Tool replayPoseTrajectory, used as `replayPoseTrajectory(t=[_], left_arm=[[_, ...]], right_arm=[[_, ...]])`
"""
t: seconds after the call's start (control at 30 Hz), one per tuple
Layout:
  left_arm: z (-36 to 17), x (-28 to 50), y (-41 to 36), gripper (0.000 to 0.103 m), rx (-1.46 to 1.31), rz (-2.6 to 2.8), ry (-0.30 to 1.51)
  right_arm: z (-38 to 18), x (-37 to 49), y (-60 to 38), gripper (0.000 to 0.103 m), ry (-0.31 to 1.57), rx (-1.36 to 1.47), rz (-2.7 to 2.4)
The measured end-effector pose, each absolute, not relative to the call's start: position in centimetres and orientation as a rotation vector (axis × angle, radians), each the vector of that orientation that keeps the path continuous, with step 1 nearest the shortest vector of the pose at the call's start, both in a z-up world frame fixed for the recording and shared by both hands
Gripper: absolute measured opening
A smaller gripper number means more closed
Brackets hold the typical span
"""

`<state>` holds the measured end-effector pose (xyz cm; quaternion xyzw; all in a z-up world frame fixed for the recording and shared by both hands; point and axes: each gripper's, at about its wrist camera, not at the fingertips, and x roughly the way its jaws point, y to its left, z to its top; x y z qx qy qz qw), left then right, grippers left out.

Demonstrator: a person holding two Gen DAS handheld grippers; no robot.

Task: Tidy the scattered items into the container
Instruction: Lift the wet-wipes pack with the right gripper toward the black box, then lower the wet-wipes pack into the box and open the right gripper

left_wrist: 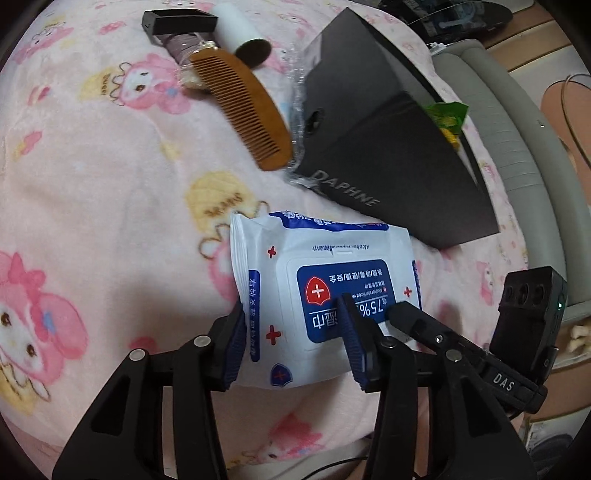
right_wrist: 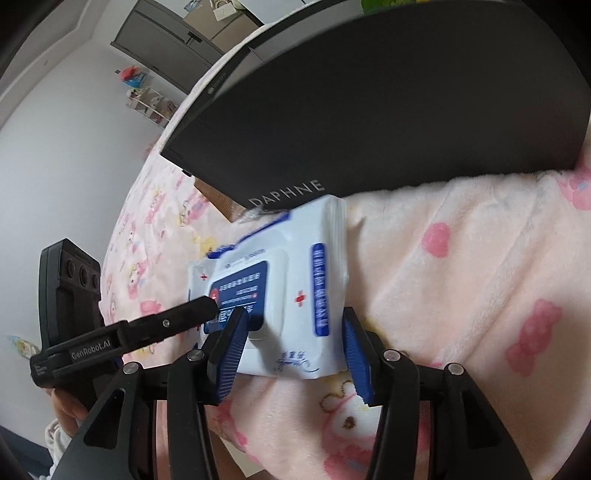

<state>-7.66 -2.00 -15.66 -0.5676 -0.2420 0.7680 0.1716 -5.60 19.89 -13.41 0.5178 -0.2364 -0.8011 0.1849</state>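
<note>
Currently the wipes pack (left_wrist: pixel 325 295) lies on the pink blanket (left_wrist: pixel 110 206), just beside the black DAPHNE box (left_wrist: pixel 391 147). Left gripper (left_wrist: pixel 295 343) and right gripper (right_wrist: pixel 291 350) both straddle it, jaws part-open; can't tell if either has grip. Judged step: picking the pack. Next: close, lift, carry over the box rim. Pack reads "75%", "Alcohol Wipes". Comb (left_wrist: pixel 240 107) waits farther off.

A pink cartoon-print blanket (left_wrist: pixel 110 192) covers the bed; pale wall (right_wrist: pixel 74 147) and grey wardrobe (right_wrist: pixel 162 33) stand behind.
</note>
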Motion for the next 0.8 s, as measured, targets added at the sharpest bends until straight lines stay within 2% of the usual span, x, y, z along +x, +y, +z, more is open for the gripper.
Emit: replayPoseTrajectory(t=[0.33, 0.8], left_arm=[[-11.5, -5.1, -4.0, 0.038, -1.488, 2.184, -0.68], [-6.5, -6.7, 0.7, 0.037, -1.373, 2.225, -0.572]], right_arm=[[-9.3, -5.2, 20.4, 0.046, -0.639, 1.355, -2.342], [-4.8, -4.9, 23.6, 0.046, -0.686, 1.206, -2.42]])
